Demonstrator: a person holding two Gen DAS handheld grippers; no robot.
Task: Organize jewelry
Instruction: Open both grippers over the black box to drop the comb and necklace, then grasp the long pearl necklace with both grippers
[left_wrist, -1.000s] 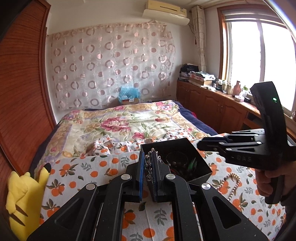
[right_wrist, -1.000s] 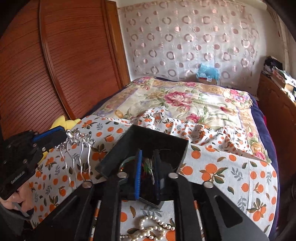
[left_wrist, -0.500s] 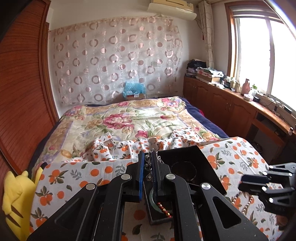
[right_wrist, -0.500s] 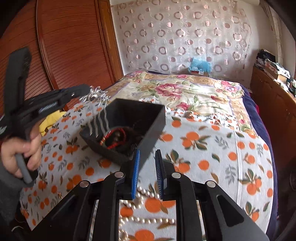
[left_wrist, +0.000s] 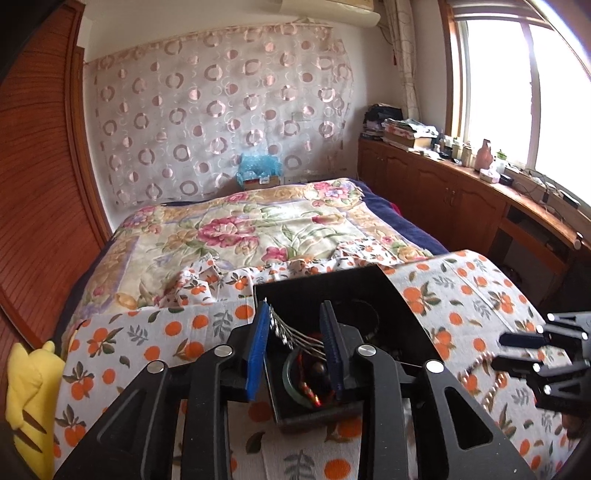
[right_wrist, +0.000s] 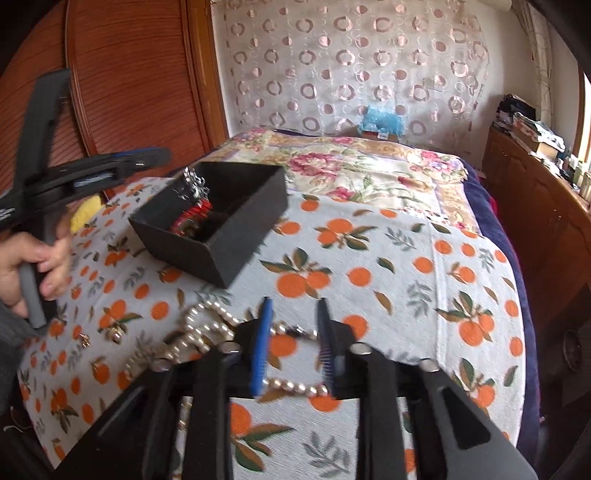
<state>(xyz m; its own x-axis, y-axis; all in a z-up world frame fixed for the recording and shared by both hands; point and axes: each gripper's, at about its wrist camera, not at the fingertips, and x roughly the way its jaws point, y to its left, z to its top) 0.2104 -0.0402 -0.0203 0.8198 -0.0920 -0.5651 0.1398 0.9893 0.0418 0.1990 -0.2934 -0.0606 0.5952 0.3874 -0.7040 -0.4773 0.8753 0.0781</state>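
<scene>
The left tool (left_wrist: 295, 325) is hanging apart over the black box (left_wrist: 332, 295); a silver necklace (left_wrist: 291, 334) is lying inside. The right tool (right_wrist: 293, 317) is hovering apart above the pearl necklace (right_wrist: 207, 332) on the orange-print cloth (right_wrist: 406, 258) covering the bed (right_wrist: 369, 166).

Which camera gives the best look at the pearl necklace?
The right wrist view: the pearl necklace sprawls across the orange-print cloth, though blurred. The left wrist view catches only a short stretch beside the right gripper.

Black box (right_wrist: 236, 236); orange-print white cloth (right_wrist: 388, 266); white pearls (right_wrist: 207, 325).
</scene>
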